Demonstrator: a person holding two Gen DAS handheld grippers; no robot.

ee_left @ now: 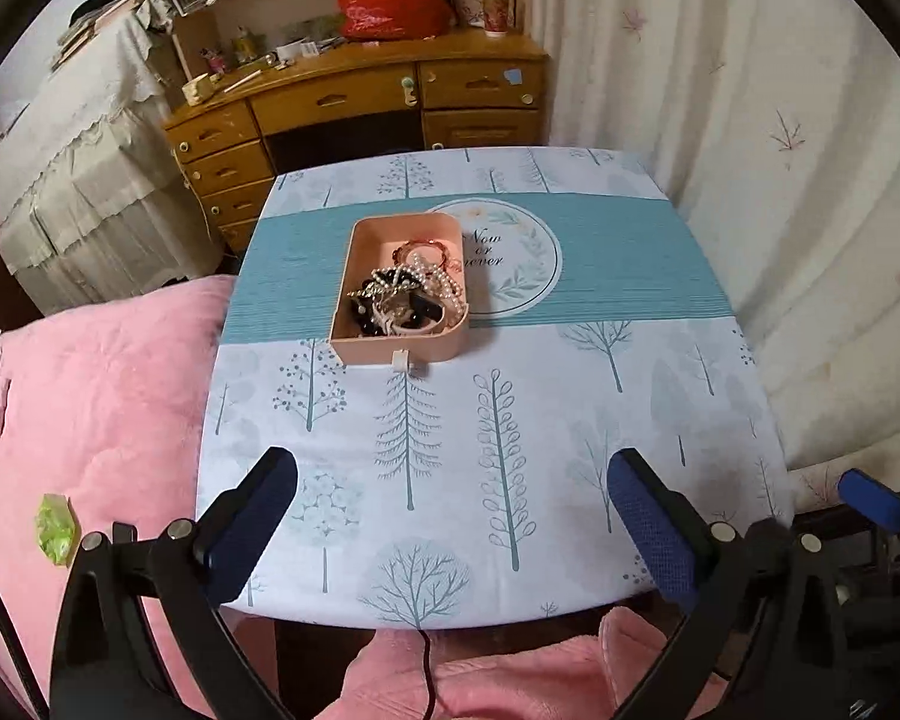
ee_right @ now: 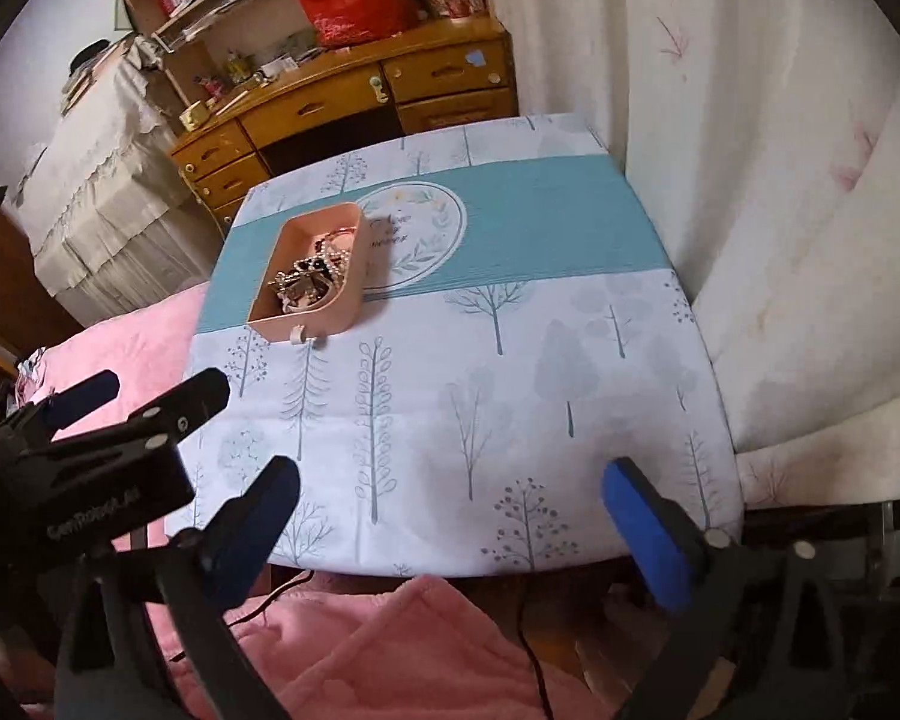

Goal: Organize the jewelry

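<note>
We find the left gripper (ee_left: 453, 501) spread wide and holding nothing, over the near edge of the table (ee_left: 660, 408). The right gripper (ee_right: 450, 501) is likewise wide and unloaded, beside it. The pink box (ee_left: 399, 345) sits well ahead on the teal band, with tangled jewelry (ee_left: 405, 294) inside.

Materials, as seen
Box (ee_left: 399, 345): matt pink plastic. Jewelry (ee_left: 405, 294): glossy pearls, shiny metal. Tablecloth (ee_left: 570, 420): smooth printed cloth. Desk (ee_left: 354, 96): glossy wood. Blanket (ee_left: 102, 396): fuzzy pink. Pads (ee_left: 654, 528): textured blue.
</note>
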